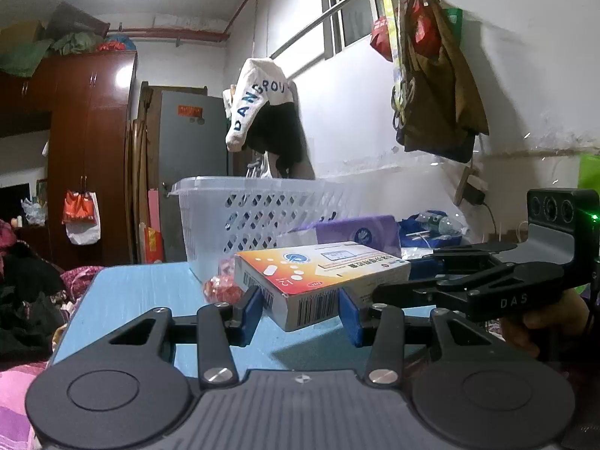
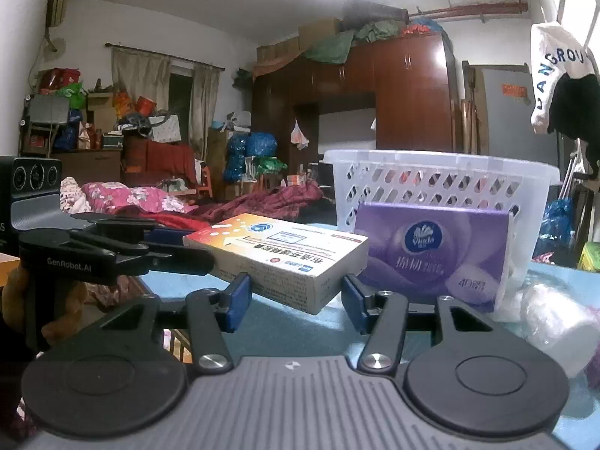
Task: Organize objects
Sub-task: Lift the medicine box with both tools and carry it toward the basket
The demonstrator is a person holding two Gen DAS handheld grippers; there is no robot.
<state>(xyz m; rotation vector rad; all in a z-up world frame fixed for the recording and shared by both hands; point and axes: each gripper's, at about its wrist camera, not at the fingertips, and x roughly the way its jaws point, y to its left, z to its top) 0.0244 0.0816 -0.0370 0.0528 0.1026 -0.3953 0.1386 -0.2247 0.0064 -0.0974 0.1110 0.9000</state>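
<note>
Holding the medicine box (image 1: 322, 281) off the blue tabletop (image 1: 142, 292) between both tools, I judge the tidying barely begun. The white basket (image 1: 240, 210) behind the box looks almost empty through its holes, though I cannot see its bottom. The purple tissue pack (image 2: 431, 255) stands between the box and the basket, leaning at the basket's wall. A crumpled clear bag (image 2: 555, 318) lies to the right of the tissue pack, and a red wrapper (image 1: 221, 288) sits to the left of the box, near the basket's foot. All of these wait outside the basket, so nearly everything is left to do.

My left gripper (image 1: 300, 311) has its jaws closed on one short end of the box; both blue pads press the cardboard, and the box casts a shadow on the tabletop beneath it. My right gripper (image 2: 296, 296) straddles the opposite end, its jaws partly open. The left pad (image 2: 240, 296) seems to touch the cardboard, while the right pad stands a little apart from it, so I count that side as not gripping. I would guess the box goes into the basket first.
</note>
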